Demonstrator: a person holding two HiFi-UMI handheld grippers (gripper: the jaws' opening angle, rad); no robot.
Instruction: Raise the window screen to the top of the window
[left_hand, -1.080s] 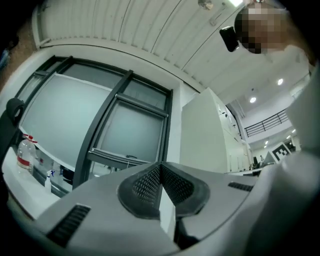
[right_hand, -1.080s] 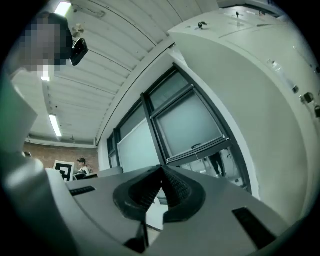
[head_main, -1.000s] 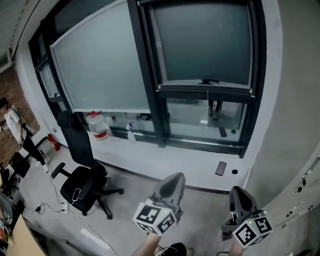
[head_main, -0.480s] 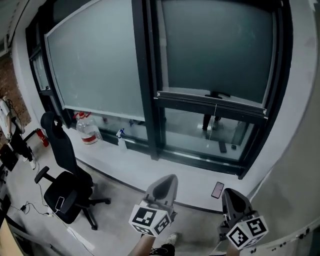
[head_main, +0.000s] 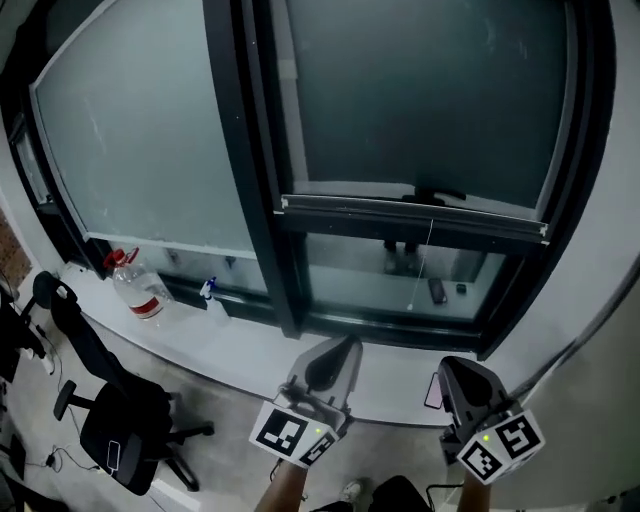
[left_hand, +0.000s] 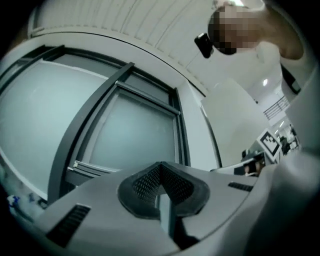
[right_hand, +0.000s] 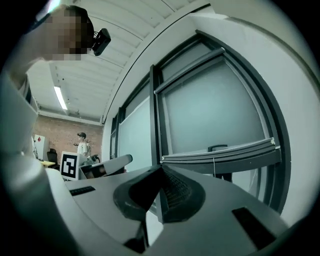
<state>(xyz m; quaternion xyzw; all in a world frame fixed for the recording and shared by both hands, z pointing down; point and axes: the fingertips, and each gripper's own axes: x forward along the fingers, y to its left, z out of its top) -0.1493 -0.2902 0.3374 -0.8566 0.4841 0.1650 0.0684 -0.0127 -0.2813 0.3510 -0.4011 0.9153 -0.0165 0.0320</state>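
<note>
The window screen (head_main: 420, 90) is a grey mesh sheet in the right-hand window. Its pale bottom bar (head_main: 415, 212) hangs about two thirds of the way down, with a dark handle (head_main: 432, 195) at its middle and a thin cord (head_main: 420, 265) dangling below. My left gripper (head_main: 338, 352) and right gripper (head_main: 456, 370) are low in the head view, below the sill and well short of the bar. Both are shut on nothing. The bar (right_hand: 220, 152) shows above my right gripper (right_hand: 160, 195), and the screen (left_hand: 132, 135) above my left gripper (left_hand: 160, 189).
A white sill (head_main: 230, 345) runs under the windows, with a water bottle (head_main: 135, 290), a spray bottle (head_main: 208, 292) and a phone (head_main: 434, 392) on it. A black office chair (head_main: 110, 420) stands at the lower left. A person (right_hand: 81, 142) stands far off by a brick wall.
The head view has closed in on the window, which now fills more of the frame. Both grippers stay low and shut. The screen bar sits at the same height in the window.
</note>
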